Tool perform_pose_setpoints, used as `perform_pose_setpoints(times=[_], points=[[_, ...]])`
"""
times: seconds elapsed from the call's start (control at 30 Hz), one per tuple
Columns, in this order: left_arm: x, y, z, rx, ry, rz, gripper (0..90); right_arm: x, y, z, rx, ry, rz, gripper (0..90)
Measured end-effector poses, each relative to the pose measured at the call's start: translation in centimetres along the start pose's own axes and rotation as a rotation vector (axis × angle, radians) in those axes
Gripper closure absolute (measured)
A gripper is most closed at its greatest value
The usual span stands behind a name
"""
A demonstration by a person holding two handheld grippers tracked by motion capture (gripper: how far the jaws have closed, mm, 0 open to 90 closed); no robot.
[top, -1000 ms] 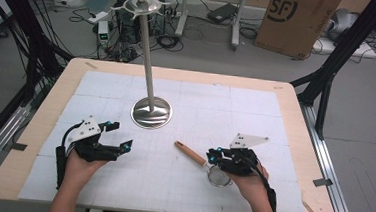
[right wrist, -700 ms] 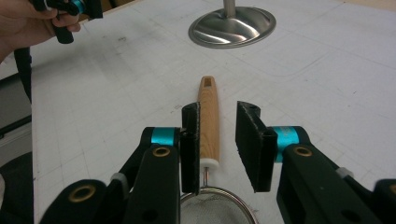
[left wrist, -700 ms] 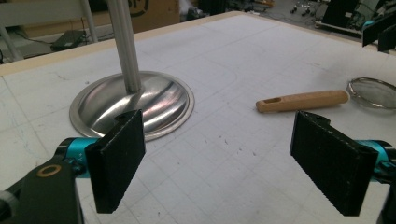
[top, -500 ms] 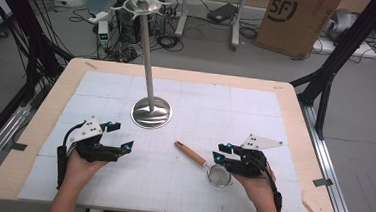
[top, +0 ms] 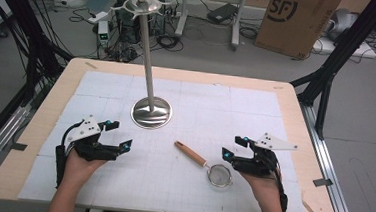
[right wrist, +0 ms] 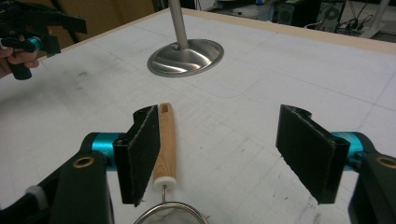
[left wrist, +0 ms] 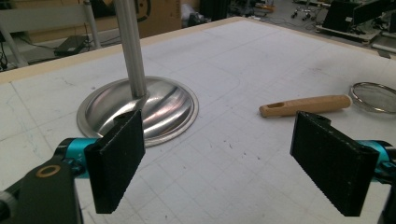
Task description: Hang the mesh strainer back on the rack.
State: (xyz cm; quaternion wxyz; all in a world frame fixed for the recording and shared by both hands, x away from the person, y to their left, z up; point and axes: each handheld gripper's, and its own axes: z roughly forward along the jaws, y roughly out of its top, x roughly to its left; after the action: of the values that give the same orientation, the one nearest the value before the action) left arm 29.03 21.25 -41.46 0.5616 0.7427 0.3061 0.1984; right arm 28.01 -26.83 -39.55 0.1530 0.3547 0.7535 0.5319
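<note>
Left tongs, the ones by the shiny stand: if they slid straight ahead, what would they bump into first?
Probably the round polished-steel base of the stand: it lies just ahead of the open left tongs, slightly toward one side. The wooden-handled mesh strainer sits off the other way.

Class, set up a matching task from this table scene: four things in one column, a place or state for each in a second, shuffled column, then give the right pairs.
Things:
1. strainer
2. metal stand
3. left tool
4. cardboard box

Places or states:
A. on the floor beyond the table
B. upright on a round base, mid-table
C. lying flat, wooden handle toward the stand
D. jaws open, nothing between them

Pairs: 1-C, 2-B, 3-D, 4-A
</note>
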Motion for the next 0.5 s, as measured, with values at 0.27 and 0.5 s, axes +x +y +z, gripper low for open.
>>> perform_pose_setpoints(times=[0.27, 0.5], points=[[0.1, -0.1, 0.0, 0.007, 0.001, 0.000, 18.5, 0.4, -0.1, 0.6, 0.028, -0.004, -0.024, 25.0], [-0.2, 0.0, -0.3, 0.010, 0.003, 0.008, 18.5, 0.9, 0.1, 1.2, 0.044, -0.005, -0.052, 22.8]])
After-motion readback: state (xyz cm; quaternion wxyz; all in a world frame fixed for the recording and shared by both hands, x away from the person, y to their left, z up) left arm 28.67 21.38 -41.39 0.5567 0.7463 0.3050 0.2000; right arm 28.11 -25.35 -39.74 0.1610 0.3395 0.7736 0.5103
